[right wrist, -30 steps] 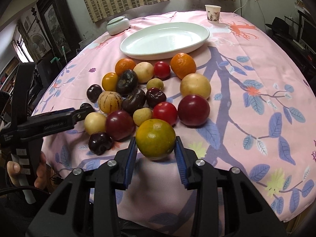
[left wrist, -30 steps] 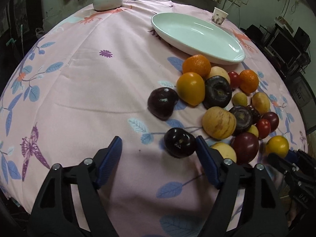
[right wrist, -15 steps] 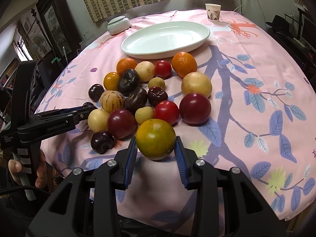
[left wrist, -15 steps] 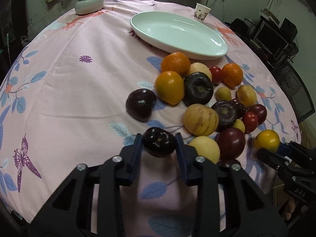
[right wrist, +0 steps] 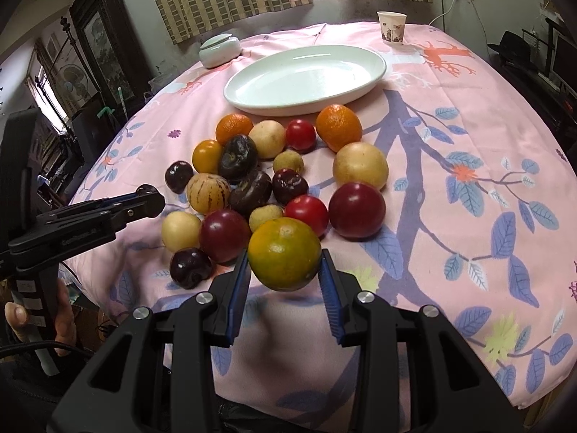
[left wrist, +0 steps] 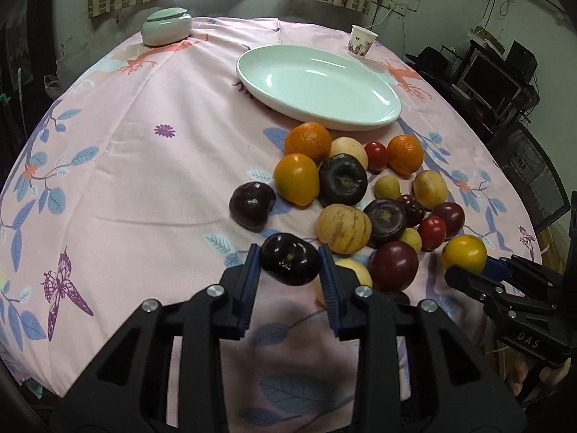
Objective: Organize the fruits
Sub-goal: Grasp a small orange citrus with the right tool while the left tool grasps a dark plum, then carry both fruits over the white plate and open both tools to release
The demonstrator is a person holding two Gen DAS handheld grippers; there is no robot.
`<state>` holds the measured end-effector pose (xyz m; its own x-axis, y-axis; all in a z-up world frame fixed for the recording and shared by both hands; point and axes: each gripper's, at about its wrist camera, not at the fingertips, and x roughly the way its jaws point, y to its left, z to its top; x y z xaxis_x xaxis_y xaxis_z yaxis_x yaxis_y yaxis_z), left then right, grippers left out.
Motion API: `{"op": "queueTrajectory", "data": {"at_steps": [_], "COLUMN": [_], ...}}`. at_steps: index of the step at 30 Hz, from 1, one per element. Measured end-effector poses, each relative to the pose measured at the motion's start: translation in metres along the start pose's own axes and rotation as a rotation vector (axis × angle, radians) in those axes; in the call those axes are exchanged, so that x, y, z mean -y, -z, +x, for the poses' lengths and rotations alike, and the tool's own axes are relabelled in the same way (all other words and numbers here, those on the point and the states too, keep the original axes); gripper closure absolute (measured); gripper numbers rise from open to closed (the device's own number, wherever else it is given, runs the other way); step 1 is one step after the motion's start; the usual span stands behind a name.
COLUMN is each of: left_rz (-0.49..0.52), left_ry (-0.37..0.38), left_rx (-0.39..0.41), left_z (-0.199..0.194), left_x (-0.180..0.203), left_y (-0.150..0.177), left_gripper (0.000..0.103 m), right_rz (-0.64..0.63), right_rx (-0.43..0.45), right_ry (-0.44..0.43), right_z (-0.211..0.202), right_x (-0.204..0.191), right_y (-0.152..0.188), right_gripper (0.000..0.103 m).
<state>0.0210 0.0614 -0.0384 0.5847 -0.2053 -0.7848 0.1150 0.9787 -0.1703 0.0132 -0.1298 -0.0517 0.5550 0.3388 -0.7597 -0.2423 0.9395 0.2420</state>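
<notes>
A heap of several fruits [left wrist: 346, 195] lies on the pink cloth in front of an empty white oval plate [left wrist: 371, 119]. My left gripper [left wrist: 290, 263] is shut on a dark purple plum [left wrist: 290, 258] and holds it above the cloth at the heap's near left. My right gripper [right wrist: 285, 261] is shut on a yellow-green orange [right wrist: 285, 252], lifted at the heap's near edge. The heap [right wrist: 274, 169] and plate [right wrist: 371, 75] also show in the right wrist view. The left gripper [right wrist: 144, 200] appears there at the left, the right gripper [left wrist: 483, 270] at the lower right of the left view.
A pale green lidded jar [left wrist: 166, 30] and a paper cup [left wrist: 362, 39] stand at the table's far side. The round table's cloth [left wrist: 144, 180] drops off at the near edge. Dark furniture and monitors [left wrist: 497, 83] stand to the right.
My left gripper closed on the dark plum and lifted it off the cloth. My right gripper kept hold of the orange and rose slightly.
</notes>
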Motion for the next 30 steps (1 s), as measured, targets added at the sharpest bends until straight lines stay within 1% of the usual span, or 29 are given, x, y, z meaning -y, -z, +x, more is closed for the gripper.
{"op": "queueTrajectory", "data": {"at_steps": [5, 9, 11, 13, 15, 17, 18, 20, 22, 23, 25, 26, 28, 30], "left_rz": [0.046, 0.064, 0.076, 0.097, 0.106, 0.108, 0.1, 0.076, 0.043, 0.026, -0.011, -0.019, -0.018, -0.011], "left_ry": [-0.017, -0.03, -0.053, -0.083, -0.119, -0.119, -0.116, -0.105, -0.119, -0.118, -0.1, -0.102, -0.11, -0.112], "left_rx": [0.035, 0.042, 0.052, 0.064, 0.072, 0.072, 0.064, 0.02, -0.024, -0.044, -0.084, -0.098, -0.113, -0.123], "left_z": [-0.006, 0.003, 0.009, 0.017, 0.031, 0.05, 0.063, 0.093, 0.126, 0.14, 0.164, 0.174, 0.189, 0.198], "left_x": [0.01, 0.017, 0.019, 0.022, 0.023, 0.021, 0.02, 0.015, 0.009, 0.006, -0.001, -0.002, -0.002, 0.0], "left_y": [-0.019, -0.048, -0.069, -0.097, -0.13, -0.165, -0.18, -0.208, -0.229, -0.237, -0.249, -0.253, -0.257, -0.258], "left_gripper": [0.07, 0.07, 0.07, 0.07, 0.07, 0.07, 0.07, 0.07, 0.07, 0.07, 0.07, 0.07, 0.07, 0.07], "right_rz": [-0.034, -0.072, -0.089, -0.105, -0.103, -0.11, -0.122, -0.147, -0.149, -0.121, -0.07, -0.062, -0.06, -0.055], "right_rx": [0.057, 0.091, 0.092, 0.088, 0.087, 0.1, 0.102, 0.08, 0.025, -0.007, -0.054, -0.064, -0.077, -0.09], "right_ry": [0.018, 0.019, 0.029, 0.046, 0.04, 0.019, 0.013, 0.04, 0.055, 0.043, 0.024, 0.028, 0.041, 0.037], "right_z": [-0.004, 0.0, 0.006, 0.014, 0.026, 0.042, 0.052, 0.08, 0.109, 0.127, 0.151, 0.159, 0.173, 0.182], "right_x": [0.002, 0.003, 0.006, 0.009, 0.015, 0.021, 0.024, 0.03, 0.038, 0.045, 0.055, 0.057, 0.059, 0.059], "right_y": [-0.027, -0.061, -0.081, -0.104, -0.133, -0.167, -0.182, -0.211, -0.231, -0.242, -0.252, -0.256, -0.263, -0.266], "right_gripper": [0.064, 0.065, 0.065, 0.065, 0.065, 0.065, 0.065, 0.065, 0.065, 0.065, 0.065, 0.065, 0.065, 0.065]}}
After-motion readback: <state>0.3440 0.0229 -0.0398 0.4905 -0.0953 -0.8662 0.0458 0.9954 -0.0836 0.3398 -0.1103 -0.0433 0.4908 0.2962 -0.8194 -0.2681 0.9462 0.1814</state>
